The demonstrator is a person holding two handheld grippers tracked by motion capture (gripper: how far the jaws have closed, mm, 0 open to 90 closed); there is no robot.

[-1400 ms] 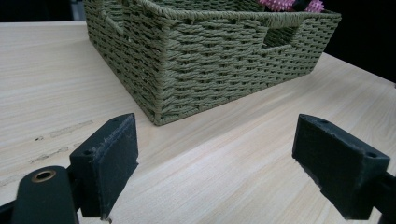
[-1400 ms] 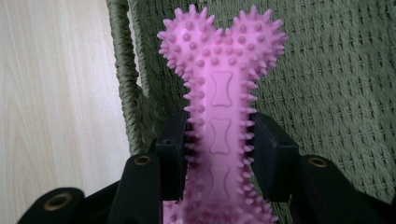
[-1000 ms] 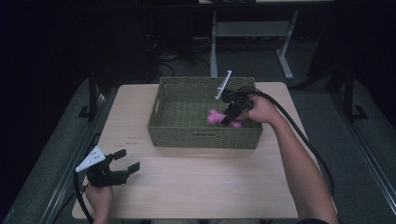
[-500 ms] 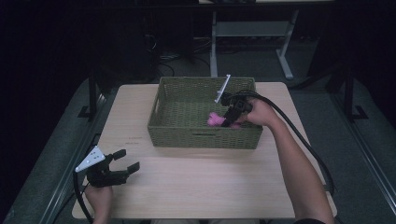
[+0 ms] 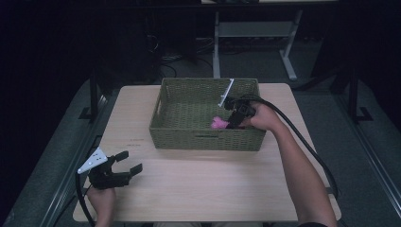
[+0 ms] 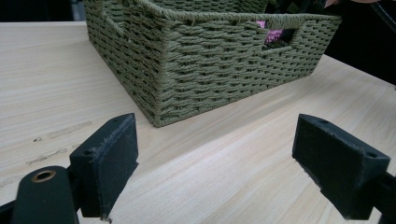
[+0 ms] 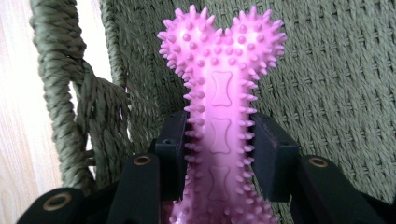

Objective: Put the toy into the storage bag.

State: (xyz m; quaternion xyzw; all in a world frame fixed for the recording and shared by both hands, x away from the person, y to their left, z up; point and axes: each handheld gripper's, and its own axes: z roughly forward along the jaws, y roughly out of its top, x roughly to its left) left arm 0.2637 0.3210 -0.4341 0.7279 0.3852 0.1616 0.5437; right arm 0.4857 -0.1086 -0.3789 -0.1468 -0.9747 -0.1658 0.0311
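Observation:
A pink spiky bone-shaped toy (image 7: 219,116) is clamped between the jaws of my right gripper (image 7: 219,154), which is shut on its shaft. In the high view that gripper (image 5: 232,122) reaches down inside the green woven basket (image 5: 189,135), holding the pink toy (image 5: 218,124) low near the front wall. The toy's knobbed end points at the basket's woven side. My left gripper (image 5: 124,163) rests on the table's front left corner, open, nothing between its jaws. In the left gripper view the basket (image 6: 205,60) stands ahead, and the pink toy (image 6: 273,33) shows through its handle slot.
A light wooden table (image 5: 203,189) carries the basket at its far middle. The right gripper's thick black cable (image 5: 307,146) trails along the forearm off the right edge. A desk frame (image 5: 255,33) and dark floor lie beyond the table.
My right gripper has lowered the pink toy a little deeper into the basket, toward its front wall. The left gripper has stayed put.

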